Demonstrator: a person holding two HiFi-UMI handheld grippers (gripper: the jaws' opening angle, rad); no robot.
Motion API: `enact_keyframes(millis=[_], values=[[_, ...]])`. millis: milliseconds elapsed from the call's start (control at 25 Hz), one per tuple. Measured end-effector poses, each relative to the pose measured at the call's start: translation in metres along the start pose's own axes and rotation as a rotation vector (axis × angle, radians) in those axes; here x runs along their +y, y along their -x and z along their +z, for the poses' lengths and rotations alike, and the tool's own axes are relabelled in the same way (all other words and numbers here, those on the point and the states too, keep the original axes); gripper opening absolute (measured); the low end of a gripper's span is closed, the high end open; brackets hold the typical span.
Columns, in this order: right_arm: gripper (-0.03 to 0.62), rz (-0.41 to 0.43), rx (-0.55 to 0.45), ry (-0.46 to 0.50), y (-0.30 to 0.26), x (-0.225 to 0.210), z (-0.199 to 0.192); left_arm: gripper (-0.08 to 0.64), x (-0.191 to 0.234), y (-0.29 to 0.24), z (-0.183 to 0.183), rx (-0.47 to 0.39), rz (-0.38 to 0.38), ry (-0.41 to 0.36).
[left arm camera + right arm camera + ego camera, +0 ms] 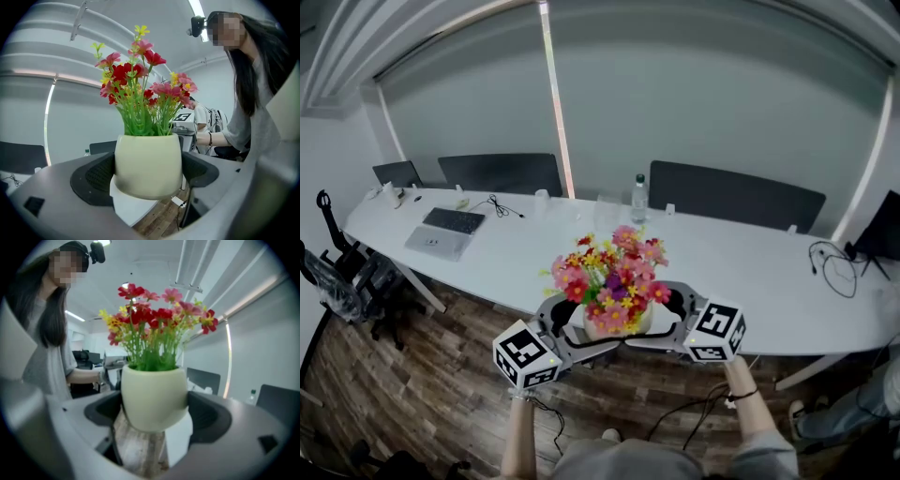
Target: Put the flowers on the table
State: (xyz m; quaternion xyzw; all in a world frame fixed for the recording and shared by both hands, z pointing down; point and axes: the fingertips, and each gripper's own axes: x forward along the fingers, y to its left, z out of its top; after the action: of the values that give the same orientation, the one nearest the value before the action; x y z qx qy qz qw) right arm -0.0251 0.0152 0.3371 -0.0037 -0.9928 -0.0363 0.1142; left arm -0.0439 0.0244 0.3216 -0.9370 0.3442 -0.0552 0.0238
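A cream pot (620,326) of red, pink and yellow flowers (613,268) hangs in the air over the front edge of the long white table (750,272). Both grippers hold it from opposite sides. My left gripper (579,330) is shut on the pot (148,164), whose sides press against the dark pads (97,177). My right gripper (662,322) is shut on the same pot (153,399). Under the pot, the gripper views show wooden floor and the white table edge. The flowers (140,79) stand upright above the rim.
On the table's left part lie a keyboard (455,220) and a grey laptop (438,242). A water bottle (639,199) stands at the back middle, and cables (836,267) lie at the right. Black chairs (733,194) line the far side. Wooden floor (441,375) lies below me.
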Motion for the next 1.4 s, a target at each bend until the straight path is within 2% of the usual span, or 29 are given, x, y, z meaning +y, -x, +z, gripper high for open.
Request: enact_keyframes(millis=[400, 800, 1400], values=[[0.439, -0.048, 0.019, 0.005, -0.03, -0.023, -0.007, 0.443, 0.036, 0.004, -0.016, 0.008, -0.044, -0.006], [0.439, -0.046, 0.07, -0.008, -0.039, -0.045, -0.022, 0.443, 0.057, -0.008, -0.033, 0.02, -0.049, 0.018], [0.439, -0.041, 0.108, 0.004, -0.065, -0.135, -0.033, 0.443, 0.14, -0.05, -0.047, 0.069, -0.038, 0.016]])
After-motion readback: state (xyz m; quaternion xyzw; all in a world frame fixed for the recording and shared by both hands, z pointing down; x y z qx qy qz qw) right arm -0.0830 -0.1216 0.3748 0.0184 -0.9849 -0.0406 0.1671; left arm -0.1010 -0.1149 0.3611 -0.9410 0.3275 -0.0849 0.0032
